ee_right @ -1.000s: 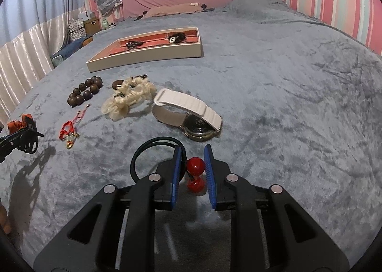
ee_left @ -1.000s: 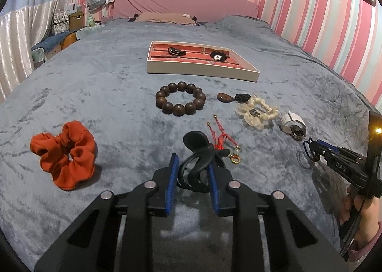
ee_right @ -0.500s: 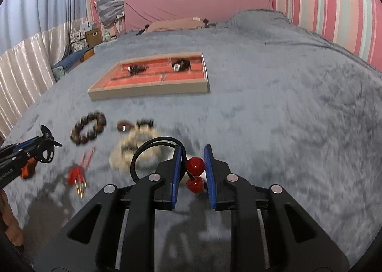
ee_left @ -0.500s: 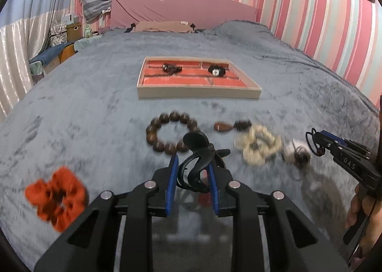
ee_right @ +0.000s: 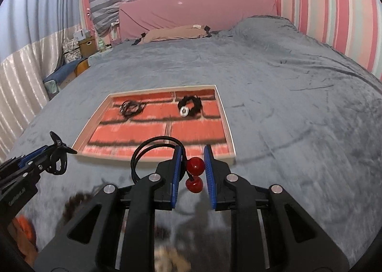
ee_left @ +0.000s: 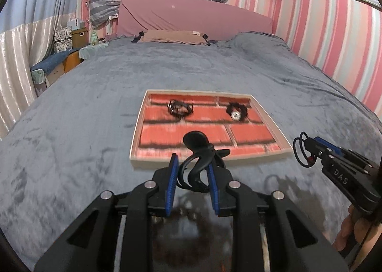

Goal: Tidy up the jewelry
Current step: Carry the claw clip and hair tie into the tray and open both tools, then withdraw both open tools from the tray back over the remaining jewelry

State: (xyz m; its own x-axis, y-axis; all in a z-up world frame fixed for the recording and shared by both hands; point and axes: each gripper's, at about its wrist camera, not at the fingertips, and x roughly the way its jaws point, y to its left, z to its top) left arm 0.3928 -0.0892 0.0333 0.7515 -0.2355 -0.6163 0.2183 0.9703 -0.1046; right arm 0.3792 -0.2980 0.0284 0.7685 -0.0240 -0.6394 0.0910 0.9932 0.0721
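Left gripper (ee_left: 192, 177) clamps black hair clip (ee_left: 199, 152), right gripper (ee_right: 192, 173) pinches red-bead hair tie (ee_right: 195, 165); both should clear tray rim (ee_left: 137, 128), release over bare brick squares.

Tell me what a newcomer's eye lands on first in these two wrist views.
The tray lined with a red brick pattern stands out mid-bed on the grey blanket, with two dark hair accessories in its far row. Near the lens, the left gripper has its jaws shut on a black hair claw clip, and the right gripper is shut on a black hair tie with two red beads. Pink striped walls frame the scene.
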